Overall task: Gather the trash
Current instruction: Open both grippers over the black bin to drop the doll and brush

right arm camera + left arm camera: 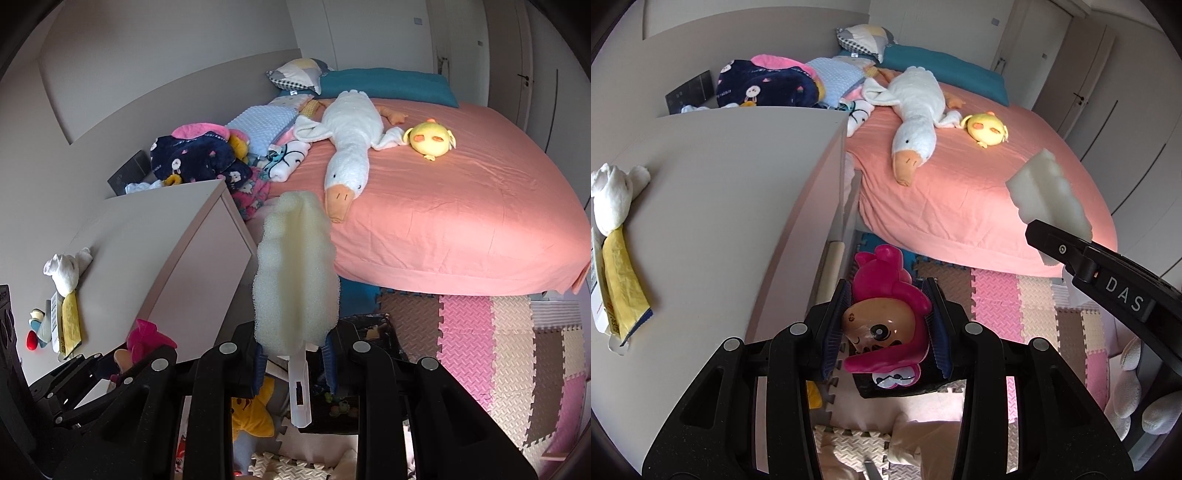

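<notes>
gripping a pink-haired doll (886,317) between its blue pads, the left gripper (886,325) holds the toy face-up over the foam floor mats (997,295), beside the white dresser (720,184). the doll's lower body is hidden behind a dark bin (897,387) below it, whose inside cannot be made out. the right gripper (295,354) is clamped on a white foam sponge (295,269) with a plastic handle (300,387); in the left view the same sponge (1049,195) shows at 3 o'clock, partly cut off by the other gripper's black arm. on the dresser top at 9 o'clock lie a crumpled white tissue (613,195) and a yellow wrapper (624,280), the wrapper's print too blurred to read. at 12 o'clock a goose plush (916,122) and a yellow chick plush (984,127) lie on the pink bed (960,203).
</notes>
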